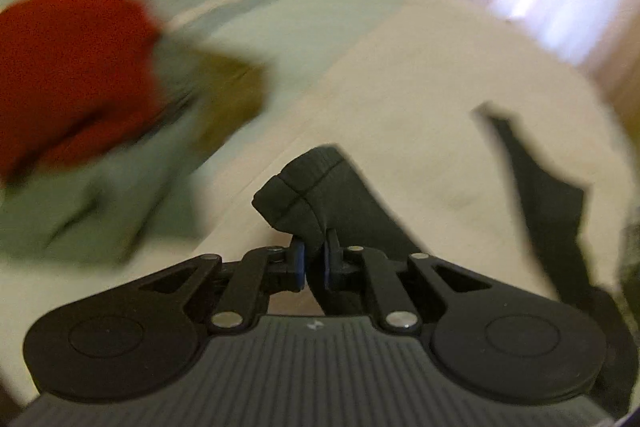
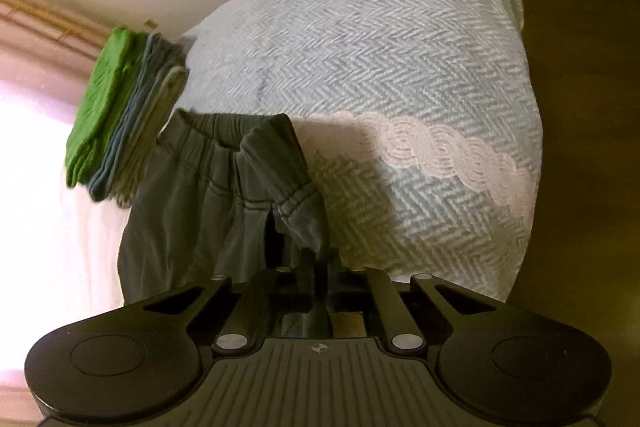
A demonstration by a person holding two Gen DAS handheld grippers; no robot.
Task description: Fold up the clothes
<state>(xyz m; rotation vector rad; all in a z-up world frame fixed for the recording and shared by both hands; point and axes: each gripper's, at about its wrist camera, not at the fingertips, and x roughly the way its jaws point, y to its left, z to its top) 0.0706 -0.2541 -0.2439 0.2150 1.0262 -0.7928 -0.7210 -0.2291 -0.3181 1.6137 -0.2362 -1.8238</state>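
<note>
Over the bed (image 2: 400, 67) | both hand-held grippers (image 1: 314, 263) (image 2: 318, 267) pinching dark pants (image 2: 192, 195)

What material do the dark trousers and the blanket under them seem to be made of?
Dark trousers: soft matte knit, probably cotton jersey; the gathered elastic waistband and limp folds suggest it. Blanket: woven textile, maybe cotton, with a grey-white herringbone weave and a pale scalloped trim. Neither fibre is certain.

your landmark = bedspread (image 2: 400, 75) | trousers (image 2: 200, 195) lie on its left part, one end in your right gripper (image 2: 318, 263), another in your left gripper (image 1: 314, 263) | folded stack (image 2: 120, 115) just left of trousers' waistband | loose clothes pile (image 1: 80, 87) on bedspread, left of left gripper
</note>
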